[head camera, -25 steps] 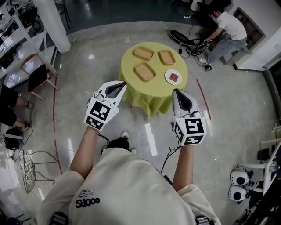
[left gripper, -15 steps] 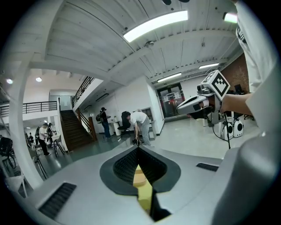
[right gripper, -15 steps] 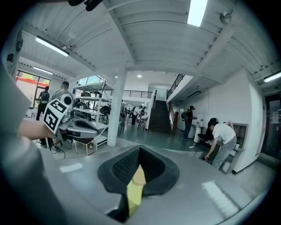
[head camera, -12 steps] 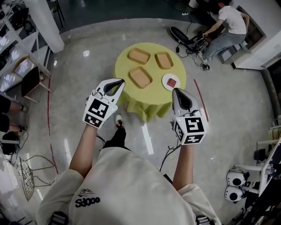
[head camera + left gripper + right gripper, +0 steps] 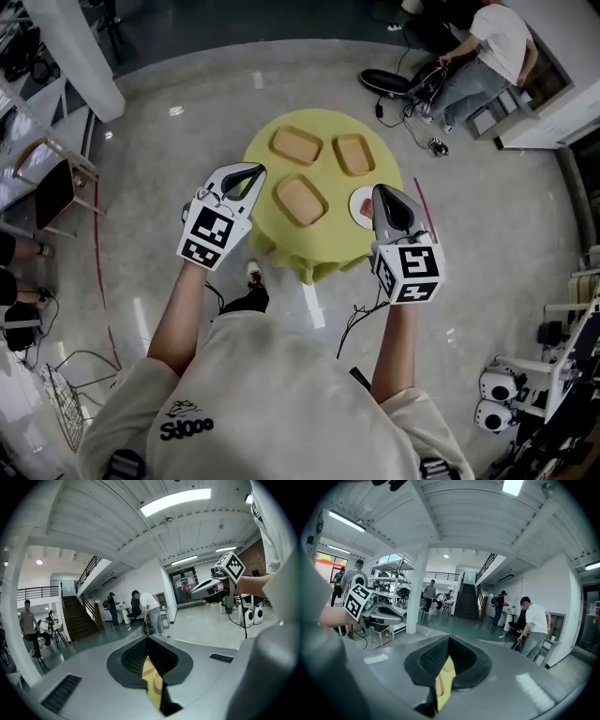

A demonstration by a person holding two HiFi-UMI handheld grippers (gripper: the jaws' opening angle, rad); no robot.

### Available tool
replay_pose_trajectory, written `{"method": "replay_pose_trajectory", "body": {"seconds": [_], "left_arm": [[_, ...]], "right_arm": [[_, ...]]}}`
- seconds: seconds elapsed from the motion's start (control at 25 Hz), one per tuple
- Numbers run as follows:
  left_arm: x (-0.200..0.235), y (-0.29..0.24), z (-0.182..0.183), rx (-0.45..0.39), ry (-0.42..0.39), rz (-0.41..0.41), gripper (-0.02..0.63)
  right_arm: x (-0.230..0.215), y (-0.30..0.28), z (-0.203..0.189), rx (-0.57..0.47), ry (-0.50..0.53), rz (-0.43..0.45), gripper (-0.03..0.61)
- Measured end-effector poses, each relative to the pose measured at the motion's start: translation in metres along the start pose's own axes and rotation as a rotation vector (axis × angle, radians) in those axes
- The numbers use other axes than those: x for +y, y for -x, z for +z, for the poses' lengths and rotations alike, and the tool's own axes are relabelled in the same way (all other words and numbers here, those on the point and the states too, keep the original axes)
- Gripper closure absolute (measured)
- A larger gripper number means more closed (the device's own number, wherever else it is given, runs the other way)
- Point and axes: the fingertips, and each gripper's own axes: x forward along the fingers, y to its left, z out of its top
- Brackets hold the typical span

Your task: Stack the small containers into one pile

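Up in the top middle of the head view there's the round table (image 5: 325, 127) with the yellow-green cloth. All three small containers are on it, apart from each other, with nothing stacked yet. The far-left container (image 5: 297, 144) and the far-right container (image 5: 354, 154) sit toward the top of the table. The near container (image 5: 301, 200) is lower in the frame, closest to the person. A white plate (image 5: 360, 202) with something red on it peeks out at the table's right side, half hidden behind the right gripper (image 5: 384, 199). The left gripper (image 5: 248, 174) sits at the table's left edge in the picture.

Both grippers are pinched closed and carrying nothing. In each gripper view the pads meet at the tips, and all that shows through the slot below them is yellow cloth.

My read is that this is the approach, before the first pick. Neither gripper seems to be touching a container; they look to be held above the near rim of the table.

The next move probably needs one gripper to spread its jaws, come down on a container's wall and pinch it. The near one looks handiest. Then it has to lift that container and set it inside another. These are shallow trays, so the grab is on a thin edge and could slip if it's off-center.
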Motion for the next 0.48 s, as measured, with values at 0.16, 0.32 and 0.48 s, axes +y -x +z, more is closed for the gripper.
{"method": "replay_pose_trajectory", "body": {"seconds": [0.16, 0.32, 0.48], "left_arm": [[0.031, -0.03, -0.001, 0.003, 0.002, -0.019, 0.607], [0.051, -0.056, -0.007, 0.011, 0.012, -0.044, 0.607], [0.057, -0.081, -0.004, 0.01, 0.012, -0.075, 0.607]], "right_arm": [[-0.012, -0.041, 0.003, 0.024, 0.0, -0.013, 0.568], [-0.022, -0.07, 0.003, 0.048, -0.001, -0.027, 0.568], [-0.039, -0.086, -0.001, 0.072, -0.01, -0.053, 0.568]]}}
